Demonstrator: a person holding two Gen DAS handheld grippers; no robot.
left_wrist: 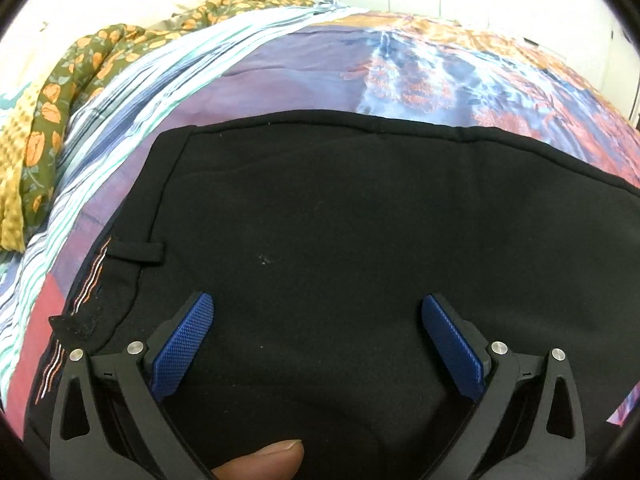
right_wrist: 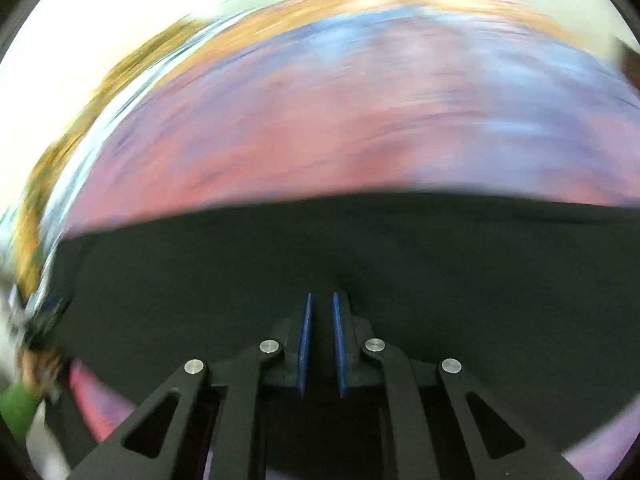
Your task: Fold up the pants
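Black pants (left_wrist: 340,220) right under both my tools, spread on the bed (left_wrist: 280,72).
Left tool (left_wrist: 318,312) hangs released over the waistband end; right tool (right_wrist: 320,300) looks clenched on a pinch of fabric.

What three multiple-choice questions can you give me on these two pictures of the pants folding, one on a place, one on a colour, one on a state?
1. Where do the pants lie?
A. On a patterned bedsheet
B. On a wooden floor
C. In a basket

2. What colour are the pads on the left gripper fingers?
A. Red
B. Blue
C. White

3. How does the right gripper stand?
A. Wide open
B. Out of view
C. Nearly closed, fabric bunched at its tips

Answers: 1 A, the colourful sheet shows around the black cloth; 2 B, both pads are blue; 3 C, only a thin gap shows between the pads.
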